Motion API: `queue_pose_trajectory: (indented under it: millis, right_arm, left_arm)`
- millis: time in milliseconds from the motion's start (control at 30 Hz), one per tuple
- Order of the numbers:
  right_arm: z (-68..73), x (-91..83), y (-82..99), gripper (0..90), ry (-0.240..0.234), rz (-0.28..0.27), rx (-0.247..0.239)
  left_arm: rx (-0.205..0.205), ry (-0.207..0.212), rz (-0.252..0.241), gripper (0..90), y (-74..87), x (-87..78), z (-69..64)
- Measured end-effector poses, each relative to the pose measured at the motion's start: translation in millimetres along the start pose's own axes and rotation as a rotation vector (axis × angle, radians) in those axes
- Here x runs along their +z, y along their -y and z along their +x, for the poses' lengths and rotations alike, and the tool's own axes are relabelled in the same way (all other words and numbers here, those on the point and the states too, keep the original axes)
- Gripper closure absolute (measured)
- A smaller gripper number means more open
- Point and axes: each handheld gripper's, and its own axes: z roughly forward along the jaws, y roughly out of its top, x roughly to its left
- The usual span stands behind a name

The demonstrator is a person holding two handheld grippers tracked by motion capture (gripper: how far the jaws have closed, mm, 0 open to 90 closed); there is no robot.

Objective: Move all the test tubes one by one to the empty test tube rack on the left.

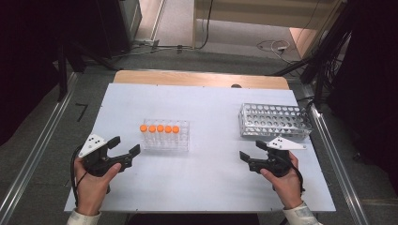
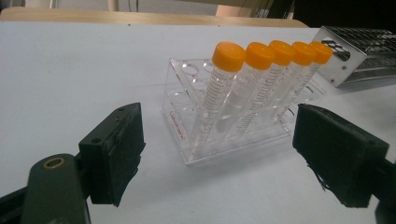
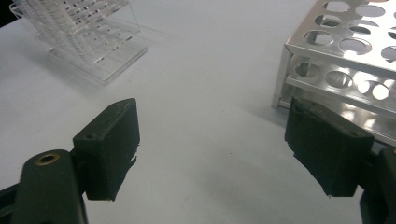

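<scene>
Your left gripper [image 1: 124, 146] sits released on the table [image 1: 211, 178], jaws spread and empty, aimed at the clear rack [image 1: 166, 136] just ahead, where five orange-capped tubes [image 1: 159, 129] stand in a row. Your right gripper [image 1: 251, 150] is also released, holding nothing, just in front of the metal rack [image 1: 274, 121].

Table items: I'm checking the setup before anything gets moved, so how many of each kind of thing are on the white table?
Orange-capped tubes: 5
Clear plastic tube rack: 1
Metal tube rack: 1
Total: 7
</scene>
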Motion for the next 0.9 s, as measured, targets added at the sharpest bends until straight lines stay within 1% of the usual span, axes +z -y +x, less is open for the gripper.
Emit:
queue_pose_trajectory:
  millis: [567,733,900]
  right_arm:
    - [-25.2,-22.2,13.5,16.8,0.07,-0.014,0.038]
    - [-33.5,-29.1,18.4,16.8,0.091,-0.016,0.06]
    - [-43.8,-37.8,24.6,16.8,0.123,-0.02,0.089]
  left_arm:
    - [-0.013,-0.046,0.005,16.9,7.4,-3.7,12.6]
    - [-0.022,-0.062,0.001,16.9,9.6,-5.2,16.9]
    - [-0.031,-0.08,0.007,16.9,12.8,-6.4,21.8]
